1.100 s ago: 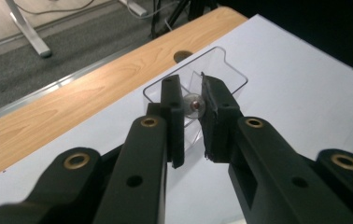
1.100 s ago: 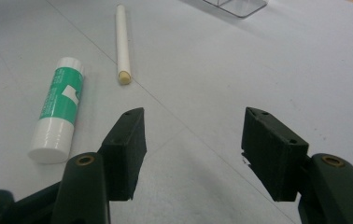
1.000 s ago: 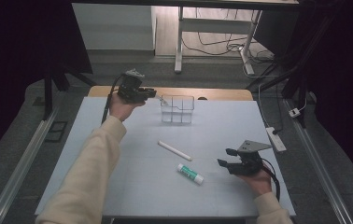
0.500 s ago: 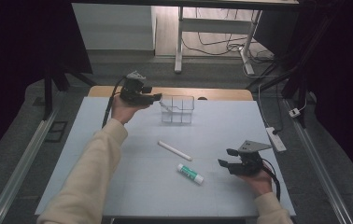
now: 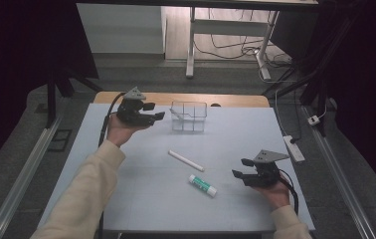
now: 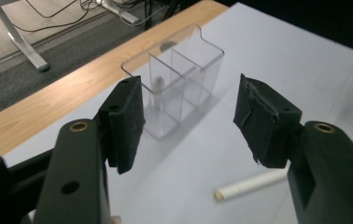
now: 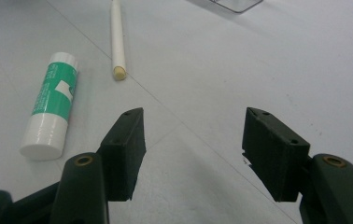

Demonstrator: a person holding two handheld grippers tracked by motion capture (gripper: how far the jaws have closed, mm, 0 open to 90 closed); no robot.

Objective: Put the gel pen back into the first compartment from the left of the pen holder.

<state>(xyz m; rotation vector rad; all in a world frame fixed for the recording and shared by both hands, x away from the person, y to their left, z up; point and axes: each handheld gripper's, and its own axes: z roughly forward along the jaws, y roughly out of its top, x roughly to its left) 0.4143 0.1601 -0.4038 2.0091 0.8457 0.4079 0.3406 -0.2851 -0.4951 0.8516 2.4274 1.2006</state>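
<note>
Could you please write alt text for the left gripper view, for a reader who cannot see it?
The open left gripper, its two black padded jaws spread wide, points at a clear plastic divided box standing on a pale grey table near its wooden edge. A white cylindrical stick lies on the table nearer the camera.

A pale blue-grey table (image 5: pixel 126 149) with a wooden strip along its far edge carries everything. A clear divided box (image 5: pixel 189 116) stands near that far edge and serves as landmark. Nearer than the box, a white stick (image 5: pixel 186 160) lies flat on the table. Nearer again and slightly right of the stick, apart from it, lies a green-and-white glue stick (image 5: pixel 202 185). A white power strip (image 5: pixel 294 148) lies off the table's right edge.
</note>
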